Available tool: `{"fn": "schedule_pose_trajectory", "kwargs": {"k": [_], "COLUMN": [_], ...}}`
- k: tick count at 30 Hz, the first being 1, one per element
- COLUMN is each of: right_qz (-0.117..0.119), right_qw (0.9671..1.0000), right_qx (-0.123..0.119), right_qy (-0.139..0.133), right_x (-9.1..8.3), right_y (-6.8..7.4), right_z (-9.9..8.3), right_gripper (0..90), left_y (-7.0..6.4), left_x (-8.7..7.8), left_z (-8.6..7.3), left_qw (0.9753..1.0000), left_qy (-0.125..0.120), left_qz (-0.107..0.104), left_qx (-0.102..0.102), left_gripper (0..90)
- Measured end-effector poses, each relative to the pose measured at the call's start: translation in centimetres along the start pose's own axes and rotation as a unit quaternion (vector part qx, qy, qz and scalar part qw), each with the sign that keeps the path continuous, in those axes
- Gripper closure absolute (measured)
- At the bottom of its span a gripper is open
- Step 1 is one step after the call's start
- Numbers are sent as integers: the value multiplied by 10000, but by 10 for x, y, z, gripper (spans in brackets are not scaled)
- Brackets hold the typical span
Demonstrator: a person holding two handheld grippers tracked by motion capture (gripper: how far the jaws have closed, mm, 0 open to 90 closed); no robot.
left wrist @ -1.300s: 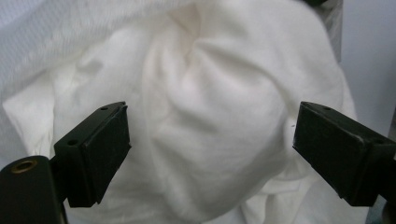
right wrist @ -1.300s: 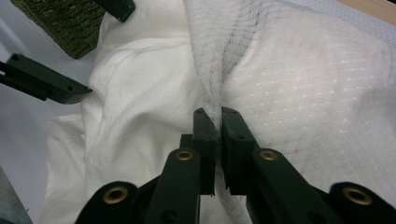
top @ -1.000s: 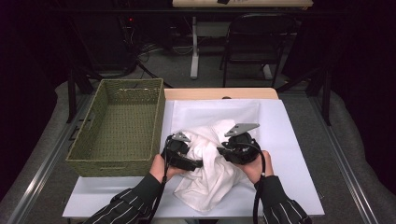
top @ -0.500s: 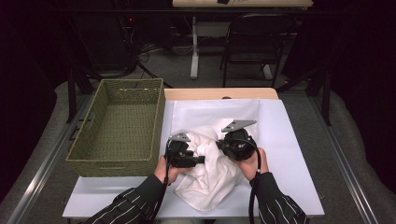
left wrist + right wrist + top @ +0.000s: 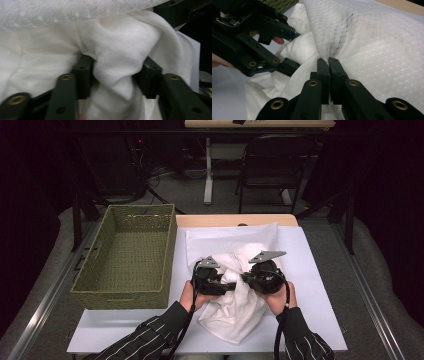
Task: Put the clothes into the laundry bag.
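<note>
In the right gripper view, the right gripper [image 5: 328,61] has its fingers [image 5: 322,75] pressed together on a thin fold of dotted mesh belonging to the white garment [image 5: 382,55], so they are closed on the cloth with almost no gap between them. In the left gripper view, the left gripper [image 5: 116,72] has its fingers [image 5: 83,75] set partly apart with a thick bunch of the same garment's soft white fabric filling the space between them; both fingers touch that bunch, though whether they squeeze it firmly cannot be told. From the high view, the two grippers sit near each other over the middle of the garment, which lies crumpled on a white sheet [image 5: 320,270] covering the tabletop [image 5: 235,220], with a hand behind each gripper and striped sleeves [image 5: 150,340] coming in from the bottom edge. A green woven basket [image 5: 125,292] stands just to the left of the sheet, apart from the garment.
</note>
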State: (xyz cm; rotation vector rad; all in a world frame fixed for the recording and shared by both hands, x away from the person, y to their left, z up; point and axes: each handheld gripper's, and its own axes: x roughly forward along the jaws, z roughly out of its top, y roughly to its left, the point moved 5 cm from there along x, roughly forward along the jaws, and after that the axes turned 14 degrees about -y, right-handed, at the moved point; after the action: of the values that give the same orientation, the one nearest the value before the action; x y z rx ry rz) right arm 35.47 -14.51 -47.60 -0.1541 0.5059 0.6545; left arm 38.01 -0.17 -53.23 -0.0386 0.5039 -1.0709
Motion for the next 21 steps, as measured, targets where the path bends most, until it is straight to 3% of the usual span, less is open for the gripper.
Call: {"fn": "schedule_pose_trajectory", "kwargs": {"k": [4,7,10,13,15,16,18,21], "right_qz": [17,17,25,38,39,60,86,246], "right_qw": [10000,10000,10000,10000,10000,9999,9999,9996], "right_qx": [-23,-72,-86,-72,-70,-81,-97,-42], "right_qy": [27,32,41,36,17,20,73,119], "right_x": [2,3,3,3,4,6,8,8], "right_y": [2,3,3,4,6,8,10,10], "right_z": [0,1,2,2,2,2,1,-1], "right_gripper": [883,883,882,883,885,886,887,888], "left_y": [-5,-14,-17,-17,-21,-21,-19,-9], "left_x": [-17,-26,-22,-8,2,7,12,10], "left_z": [-1,-5,-8,-10,-10,-11,-12,-9], "left_qw": [9996,9988,9983,9990,9994,9993,9998,9998], "left_qy": [189,267,342,231,76,51,-58,-188], "left_qz": [27,69,135,192,159,249,178,56], "left_qx": [210,416,461,321,303,265,112,-65], "left_gripper": [262,175,149,155,215,325,535,672]}}
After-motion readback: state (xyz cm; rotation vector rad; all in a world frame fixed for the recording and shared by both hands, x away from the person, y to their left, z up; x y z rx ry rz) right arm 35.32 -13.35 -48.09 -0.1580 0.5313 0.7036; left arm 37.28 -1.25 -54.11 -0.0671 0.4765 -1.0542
